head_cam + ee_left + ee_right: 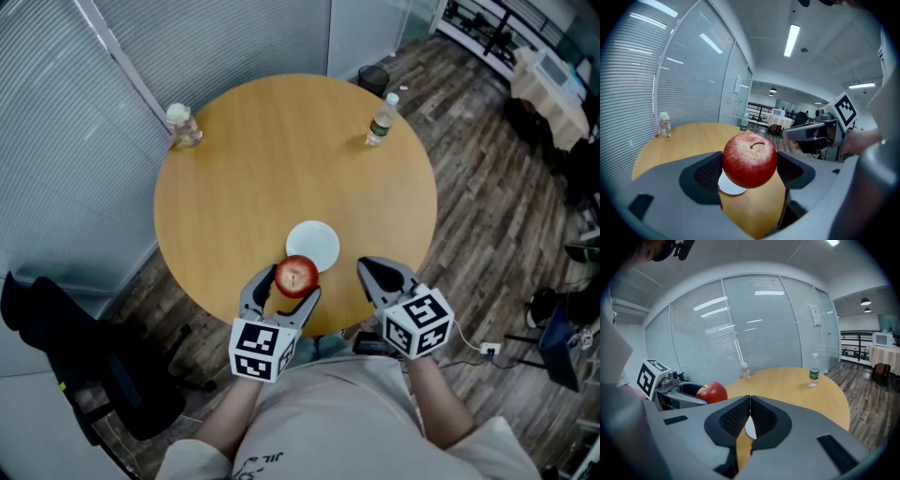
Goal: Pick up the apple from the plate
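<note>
Head view has the left gripper (287,289) jaws gripping the apple (297,276) clear of the plate (316,244) at the bench (244,169) near edge, right gripper (368,269) jaws pressed together, so pickup looks done.

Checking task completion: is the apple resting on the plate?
No, the left gripper clamps the apple between its jaws, and the white plate lies bare on the table.

Your counter (234,169) is smooth, satin-finished wood. At its 6 o'clock edge the plate (321,246) looks smooth, plain white. The apple (750,160) has glossy, speckled skin. Your left gripper (289,284) and right gripper (368,270) have matt grey plastic shells; their fingers (733,418) carry dark, finely ribbed pads.
</note>
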Demonstrator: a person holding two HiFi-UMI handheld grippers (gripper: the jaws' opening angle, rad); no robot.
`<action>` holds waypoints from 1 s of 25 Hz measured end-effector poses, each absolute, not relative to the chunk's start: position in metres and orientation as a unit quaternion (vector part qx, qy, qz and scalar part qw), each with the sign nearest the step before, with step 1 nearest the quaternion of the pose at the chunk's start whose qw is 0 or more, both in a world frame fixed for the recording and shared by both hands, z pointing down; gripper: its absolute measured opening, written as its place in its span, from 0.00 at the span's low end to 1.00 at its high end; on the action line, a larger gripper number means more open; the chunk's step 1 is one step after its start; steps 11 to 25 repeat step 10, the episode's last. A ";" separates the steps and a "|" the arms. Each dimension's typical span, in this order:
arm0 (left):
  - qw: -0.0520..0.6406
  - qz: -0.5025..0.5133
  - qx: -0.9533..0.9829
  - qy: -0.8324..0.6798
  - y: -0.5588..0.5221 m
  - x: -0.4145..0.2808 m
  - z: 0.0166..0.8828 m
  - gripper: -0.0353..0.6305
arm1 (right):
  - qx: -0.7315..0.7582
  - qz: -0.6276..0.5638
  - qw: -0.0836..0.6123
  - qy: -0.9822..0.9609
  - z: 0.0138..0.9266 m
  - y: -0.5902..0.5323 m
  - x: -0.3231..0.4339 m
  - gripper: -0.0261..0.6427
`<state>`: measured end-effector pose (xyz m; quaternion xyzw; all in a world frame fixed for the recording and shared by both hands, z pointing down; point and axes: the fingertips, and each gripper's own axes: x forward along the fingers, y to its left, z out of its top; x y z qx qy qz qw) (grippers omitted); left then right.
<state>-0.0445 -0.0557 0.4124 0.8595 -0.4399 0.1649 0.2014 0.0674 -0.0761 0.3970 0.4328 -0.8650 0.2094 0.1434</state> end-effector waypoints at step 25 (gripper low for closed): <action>0.204 0.167 0.856 -0.445 -0.057 -0.046 0.412 0.60 | 0.422 0.206 0.144 -0.871 0.395 -0.078 0.062 0.08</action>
